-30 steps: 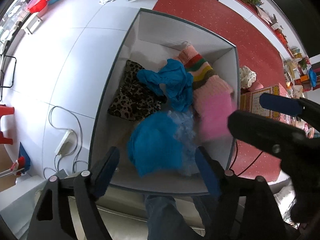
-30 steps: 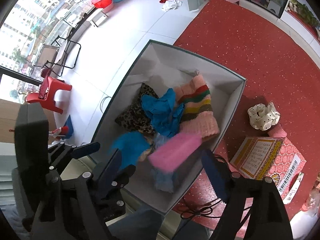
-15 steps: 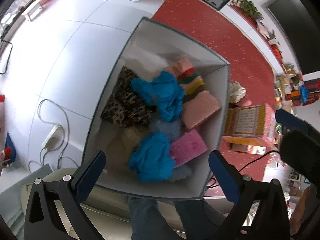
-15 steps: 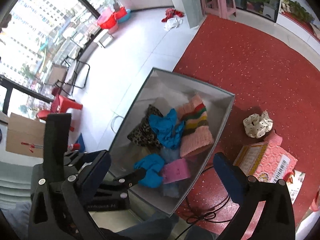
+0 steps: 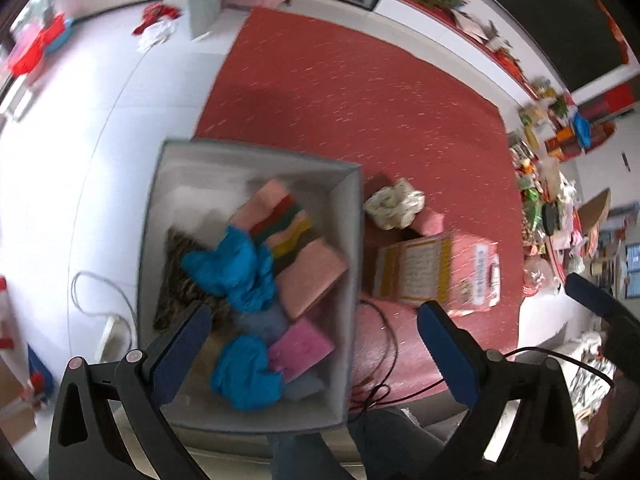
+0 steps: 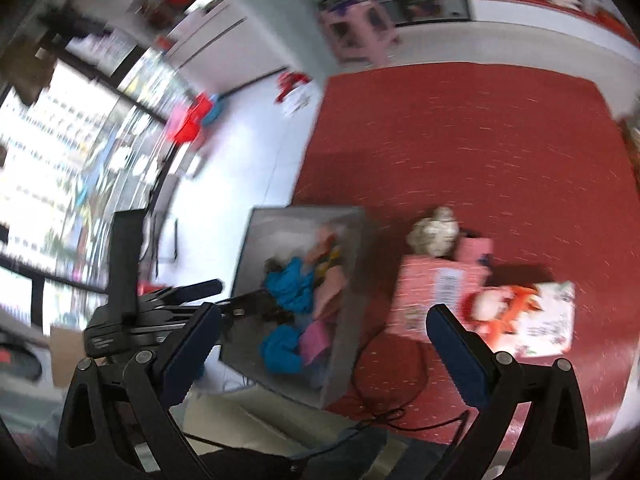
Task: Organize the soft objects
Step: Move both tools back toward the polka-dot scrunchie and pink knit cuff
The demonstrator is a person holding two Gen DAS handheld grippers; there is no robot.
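Both grippers have pulled up and away from the grey bin (image 5: 348, 264) since a second ago, when the pink cloth (image 5: 301, 347) was dropping toward it; that cloth now lies inside, at the lower right of the pile.

Seen from the left wrist, the left gripper (image 5: 308, 350) hangs above the bin with its jaws spread wide and nothing between them. Lower centre of the frame, the bin holds a striped knit piece (image 5: 286, 220), two crumpled blue cloths (image 5: 236, 270), a leopard-print fabric (image 5: 176, 264) and the pink cloth, all loosely heaped.

Seen from the right wrist, which is blurred by motion, the right gripper (image 6: 320, 344) is also released and empty. It points toward the red carpet (image 6: 460, 140) at centre right, where a cream scrunchie-like item (image 6: 434, 230) rests just beside the bin, touching a pink cardboard box (image 6: 436, 284).

That soft item is outside the bin, so the swing toward it likely prepares the next pickup. Open jaws suit that approach.
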